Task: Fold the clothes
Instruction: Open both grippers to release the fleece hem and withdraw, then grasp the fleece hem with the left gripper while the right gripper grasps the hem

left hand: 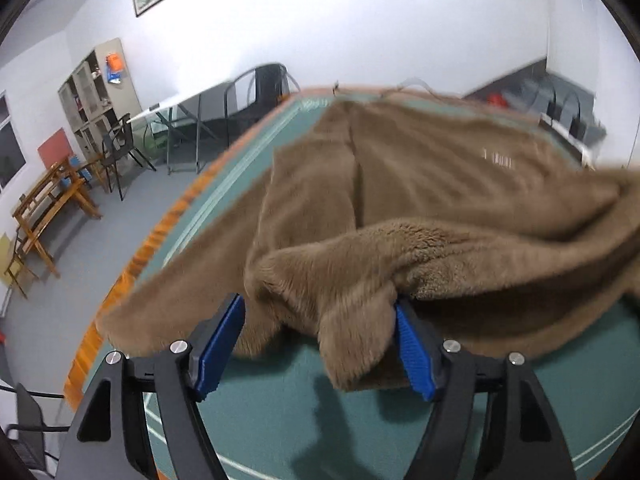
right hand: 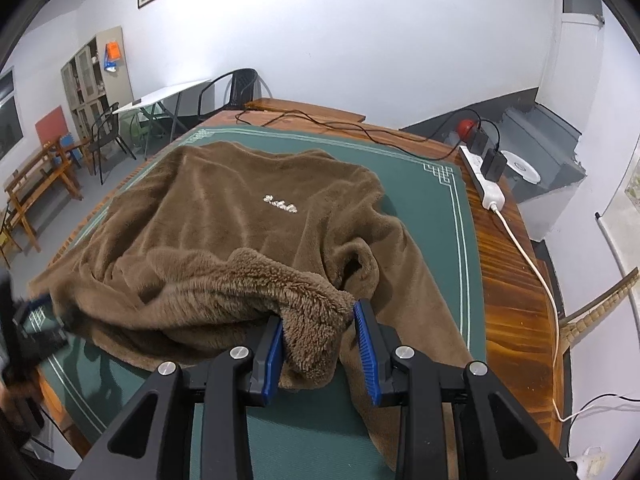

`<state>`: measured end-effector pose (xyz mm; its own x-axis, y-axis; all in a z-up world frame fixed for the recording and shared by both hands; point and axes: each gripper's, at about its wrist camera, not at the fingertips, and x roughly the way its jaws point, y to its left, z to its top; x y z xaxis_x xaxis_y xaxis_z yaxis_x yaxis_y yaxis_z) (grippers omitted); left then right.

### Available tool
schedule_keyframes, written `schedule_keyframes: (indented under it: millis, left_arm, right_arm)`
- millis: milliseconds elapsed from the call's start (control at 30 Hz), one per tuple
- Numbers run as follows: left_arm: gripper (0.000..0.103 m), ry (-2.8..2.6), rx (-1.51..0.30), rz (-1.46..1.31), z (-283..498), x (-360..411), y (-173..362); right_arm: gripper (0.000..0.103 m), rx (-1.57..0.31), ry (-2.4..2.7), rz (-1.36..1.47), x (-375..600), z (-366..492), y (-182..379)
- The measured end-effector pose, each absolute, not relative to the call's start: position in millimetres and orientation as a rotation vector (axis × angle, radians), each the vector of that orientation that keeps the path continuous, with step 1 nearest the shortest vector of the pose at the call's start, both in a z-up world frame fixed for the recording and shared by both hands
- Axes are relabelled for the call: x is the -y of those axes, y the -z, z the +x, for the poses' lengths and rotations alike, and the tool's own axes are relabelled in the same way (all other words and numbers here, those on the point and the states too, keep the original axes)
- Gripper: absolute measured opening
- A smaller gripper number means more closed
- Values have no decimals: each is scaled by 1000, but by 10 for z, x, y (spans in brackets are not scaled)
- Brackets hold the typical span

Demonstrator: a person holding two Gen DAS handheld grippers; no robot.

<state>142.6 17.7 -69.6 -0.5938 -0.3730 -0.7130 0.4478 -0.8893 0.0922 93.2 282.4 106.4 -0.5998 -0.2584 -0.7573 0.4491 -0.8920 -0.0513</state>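
left wrist: left gripper (left hand: 318,346) has its blue fingers (left hand: 219,350) spread wide, a fold of the brown fleece sweater (left hand: 420,184) draped between them and touching the right pad, not pinched. rest of the sweater lies on the green mat (left hand: 280,408) on the tabletop (left hand: 86,354).

right wrist: right gripper (right hand: 320,354) fingers also apart, with the fuzzy hem bunched in the gap against the left pad. sweater is spread across the mat, logo (right hand: 281,204) up. white power strip (right hand: 482,178) sits on bare wood at the right edge.
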Motion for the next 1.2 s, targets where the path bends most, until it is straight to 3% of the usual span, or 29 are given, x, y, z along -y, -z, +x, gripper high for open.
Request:
schedule_keyframes:
  millis: [167, 500, 767, 833, 900, 1033, 1200]
  left_arm:
    - [77, 2479, -78, 1038, 1261, -209, 563]
    - [77, 2423, -144, 957, 1268, 67, 401]
    - [77, 2473, 2, 1013, 1462, -164, 477]
    - [77, 2481, 36, 1049, 1581, -233, 536]
    - [77, 2481, 62, 1094, 1689, -289, 611]
    - [77, 2467, 87, 1209, 1913, -413, 843]
    - [77, 2440, 44, 1288, 1931, -474, 1034]
  right_arm:
    - [33, -331, 2464, 1171, -2884, 957, -922]
    - [34, -317, 2458, 1279, -3148, 1050, -717]
    - [35, -327, 2463, 1259, -3231, 1122, -731]
    - [50, -386, 2445, 1222, -3187, 1191, -724]
    - [73, -503, 2429, 1185, -3135, 1283, -665]
    - [74, -644, 2395, 1187, -3135, 1402, -468]
    - [74, -572, 2397, 1301, -3310, 1249, -235]
